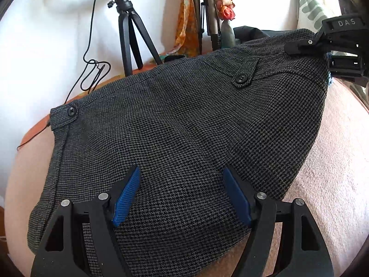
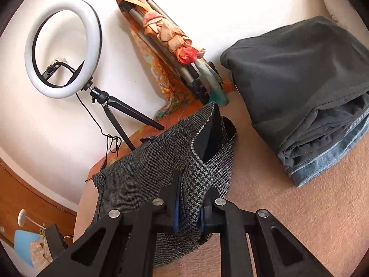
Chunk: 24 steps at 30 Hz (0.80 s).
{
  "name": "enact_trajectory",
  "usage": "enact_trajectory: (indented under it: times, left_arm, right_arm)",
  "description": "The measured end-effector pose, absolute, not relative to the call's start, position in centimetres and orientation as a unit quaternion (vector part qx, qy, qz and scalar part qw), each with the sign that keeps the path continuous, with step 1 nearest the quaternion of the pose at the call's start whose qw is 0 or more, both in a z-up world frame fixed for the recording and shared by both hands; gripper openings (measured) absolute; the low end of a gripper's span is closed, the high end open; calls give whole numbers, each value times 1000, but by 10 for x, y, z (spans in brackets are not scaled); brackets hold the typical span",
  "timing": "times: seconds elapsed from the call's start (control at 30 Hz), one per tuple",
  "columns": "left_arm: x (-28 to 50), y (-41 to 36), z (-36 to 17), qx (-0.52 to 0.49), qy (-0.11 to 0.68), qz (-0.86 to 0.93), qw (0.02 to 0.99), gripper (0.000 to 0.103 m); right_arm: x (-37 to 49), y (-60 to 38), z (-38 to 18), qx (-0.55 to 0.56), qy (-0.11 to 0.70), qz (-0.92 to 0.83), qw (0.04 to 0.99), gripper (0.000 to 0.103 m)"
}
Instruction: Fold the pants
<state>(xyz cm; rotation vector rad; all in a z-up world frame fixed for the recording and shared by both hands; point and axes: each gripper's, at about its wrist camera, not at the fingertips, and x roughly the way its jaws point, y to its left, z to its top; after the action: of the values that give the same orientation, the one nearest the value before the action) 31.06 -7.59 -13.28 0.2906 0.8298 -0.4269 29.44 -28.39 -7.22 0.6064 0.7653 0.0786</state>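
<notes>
The left claw point(image 1: 182, 173) sits closest, its blue-padded fingers point(image 1: 128, 194) spread wide apart over the houndstooth pants point(image 1: 184, 120), gripping nothing. The pants lie spread across a pink blanket point(image 1: 334, 161), waistband toward the far side, with one black button point(image 1: 241, 78) on a tab near the middle of the band and another button point(image 1: 72, 111) at the left corner.

At the far right corner of the waistband the right claw point(image 1: 297, 46) has its black fingers pressed together on the fabric. From its own camera, the right claw point(image 2: 189, 198) is clamped on a bunched fold of the pants point(image 2: 143, 173), the weave pinched between the blue pads point(image 2: 176, 212), and the waistband edge rises in front of it.

Just beyond, on the blanket point(image 2: 288, 219), rests a folded pile: a dark grey garment point(image 2: 295, 73) lying on top of blue jeans point(image 2: 329, 159), well apart from the pants. Against the white wall stands a ring light point(image 2: 62, 48) on a small black tripod point(image 2: 120, 115), its cord dangling, and beside it a grey stand wrapped in an orange scarf point(image 2: 170, 37).
</notes>
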Motion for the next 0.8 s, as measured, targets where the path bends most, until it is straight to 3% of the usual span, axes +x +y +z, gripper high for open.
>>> enact_trajectory:
  times: [0.43, 0.8]
  left_arm:
    - [294, 37, -89, 31, 382, -167, 908, 74]
    - [273, 153, -73, -21, 371, -79, 925, 74]
  right_arm:
    - [292, -186, -5, 126, 339, 90, 928, 11]
    - [302, -66, -7, -15, 357, 158, 921, 10]
